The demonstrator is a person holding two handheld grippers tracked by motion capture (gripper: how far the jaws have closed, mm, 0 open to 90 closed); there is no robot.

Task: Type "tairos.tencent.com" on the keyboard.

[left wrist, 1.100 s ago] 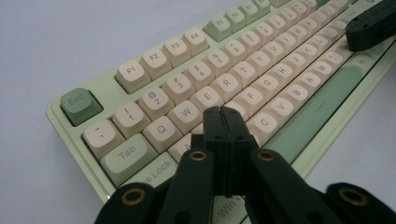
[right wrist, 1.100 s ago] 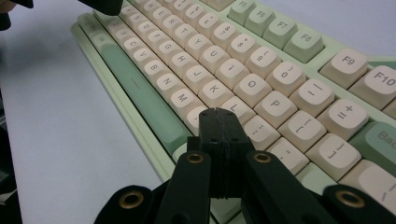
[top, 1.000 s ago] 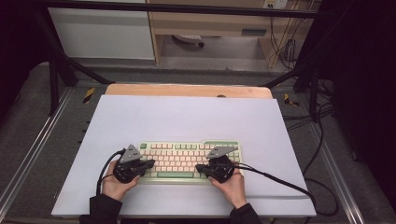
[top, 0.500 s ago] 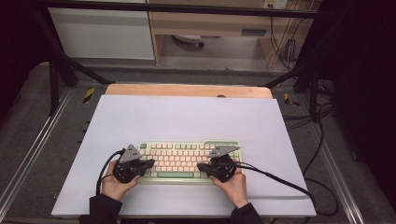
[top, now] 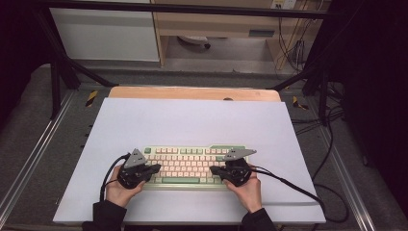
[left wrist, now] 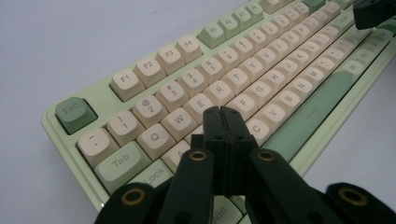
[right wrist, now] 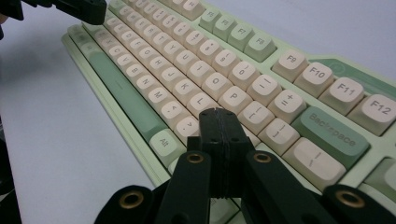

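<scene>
A pale green keyboard with cream keys lies near the front of the white table top. My left gripper hovers over its left end, jaws shut together with nothing between them; in the left gripper view its tip sits above the keyboard around the D and X keys. My right gripper is over the right half, jaws also shut and empty; in the right gripper view its tip hangs above the keyboard near the L and punctuation keys.
A wooden board edge runs along the table's back. Black cables trail right from the right gripper, and one loops left of the left hand. Metal frame rails flank the table.
Both hands stay over the keyboard; the right gripper has shifted very slightly, and the keyboard has not moved.
</scene>
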